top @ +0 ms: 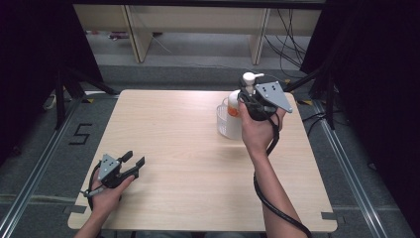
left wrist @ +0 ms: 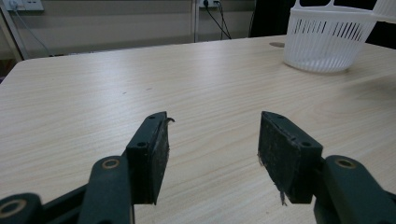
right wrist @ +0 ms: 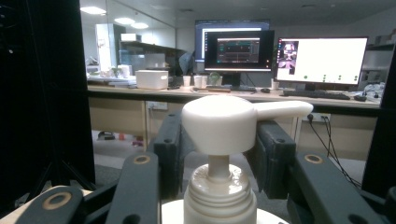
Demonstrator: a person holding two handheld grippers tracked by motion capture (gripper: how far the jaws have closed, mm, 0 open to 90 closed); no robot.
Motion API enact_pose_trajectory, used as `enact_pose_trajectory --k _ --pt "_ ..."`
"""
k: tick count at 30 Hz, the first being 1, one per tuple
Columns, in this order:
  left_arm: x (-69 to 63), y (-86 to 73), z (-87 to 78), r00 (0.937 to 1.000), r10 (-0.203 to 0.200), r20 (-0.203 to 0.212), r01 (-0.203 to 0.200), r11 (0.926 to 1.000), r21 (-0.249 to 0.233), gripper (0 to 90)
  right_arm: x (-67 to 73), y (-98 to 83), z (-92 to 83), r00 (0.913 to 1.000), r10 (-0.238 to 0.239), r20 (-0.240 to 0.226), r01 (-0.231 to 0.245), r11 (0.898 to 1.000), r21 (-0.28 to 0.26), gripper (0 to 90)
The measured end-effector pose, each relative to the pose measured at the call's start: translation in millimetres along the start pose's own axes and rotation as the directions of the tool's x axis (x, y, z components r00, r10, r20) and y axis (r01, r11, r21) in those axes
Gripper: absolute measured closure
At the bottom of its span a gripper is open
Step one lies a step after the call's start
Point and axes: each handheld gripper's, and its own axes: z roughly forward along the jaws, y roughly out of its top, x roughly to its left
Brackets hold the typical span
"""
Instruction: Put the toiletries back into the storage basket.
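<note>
High view: the right gripper point(top: 246, 99) clamps a pump bottle point(top: 246, 91) just above a white basket point(top: 228, 121); lowering it in looks next.
Left gripper view: the left gripper point(left wrist: 212, 140) rests wide open, holding nothing.
Right gripper view: the half-closed jaws flank the bottle's neck.

The pump bottle point(top: 236, 106) has a white head and an orange label. The basket point(left wrist: 327, 39) is white with slotted walls. The desk point(top: 188, 163) is pale wood grain.
</note>
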Motion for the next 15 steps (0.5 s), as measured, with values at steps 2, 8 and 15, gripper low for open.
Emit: enact_pose_trajectory --k 2,8,15 --pt "0.0 0.0 0.0 1.0 0.0 0.0 0.0 1.0 0.001 42.5 -0.1 1.3 1.4 0.9999 -0.009 0.008 0.009 1.0 -0.01 59.7" --pt "0.1 0.0 0.1 1.0 0.0 0.0 0.0 1.0 0.001 42.5 -1.2 4.2 4.5 0.9998 -0.017 0.011 0.018 1.0 -0.019 59.8" --pt "0.1 0.0 0.1 1.0 0.0 0.0 0.0 1.0 0.001 42.5 -1.7 8.3 8.2 0.9998 -0.016 0.015 0.016 1.0 -0.022 59.8"
